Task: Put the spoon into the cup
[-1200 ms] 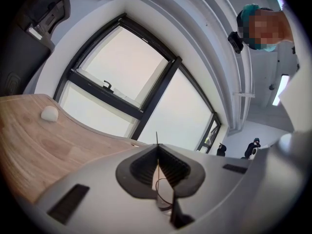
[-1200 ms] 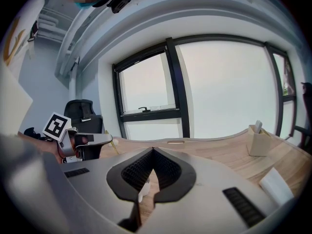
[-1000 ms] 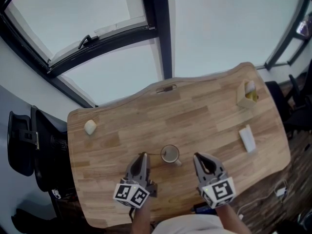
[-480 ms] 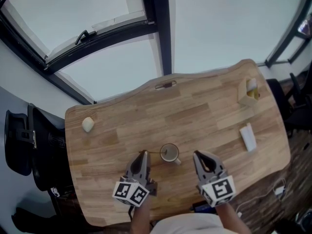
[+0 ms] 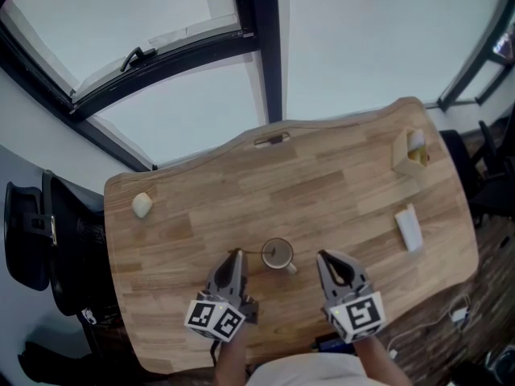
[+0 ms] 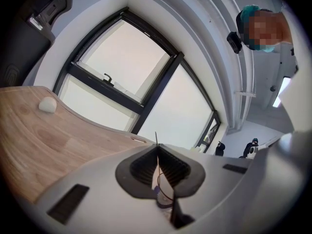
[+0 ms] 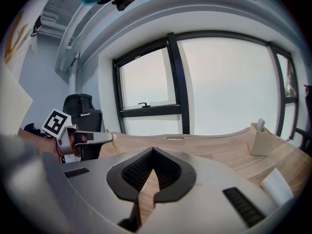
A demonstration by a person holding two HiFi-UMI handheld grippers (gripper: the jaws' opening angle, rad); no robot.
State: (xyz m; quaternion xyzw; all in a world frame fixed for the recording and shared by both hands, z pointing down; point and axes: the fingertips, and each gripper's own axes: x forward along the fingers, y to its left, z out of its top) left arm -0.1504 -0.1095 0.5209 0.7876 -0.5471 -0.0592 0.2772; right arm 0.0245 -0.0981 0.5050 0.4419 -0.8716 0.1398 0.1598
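Off the left edge of the tabletop [image 5: 322,191]: a black chair [image 5: 32,232].

Near the far left corner: a pale rounded lump [image 5: 142,205] [image 6: 48,104], well apart from everything else.

Near the front edge, left of centre: left gripper [image 5: 236,254] [image 6: 156,147] [image 7: 109,137], jaws pressed together at the tips and clamped on the thin handle of the spoon [image 5: 251,252] [image 6: 156,137] [image 7: 113,141]. Handle end protruding just past the tips in the left gripper view. Seen from the head view, handle running rightward from the tips to the rim of the cup [image 5: 278,256]; working end apparently inside the cup, too small to confirm.

Cup upright, between the two grippers, near the front edge at centre.

Right of the cup: right gripper [image 5: 322,256] [image 7: 152,150], tips meeting, nothing held; bare wood visible through the slit behind the tips.

At the middle of the far edge: a small slot [image 5: 272,140] [image 7: 175,138].

Near the right edge: a flat white block [image 5: 409,230] [image 7: 277,185].

Near the far right corner: a small wooden box [image 5: 409,154] [image 7: 262,139], with contents too small to identify.
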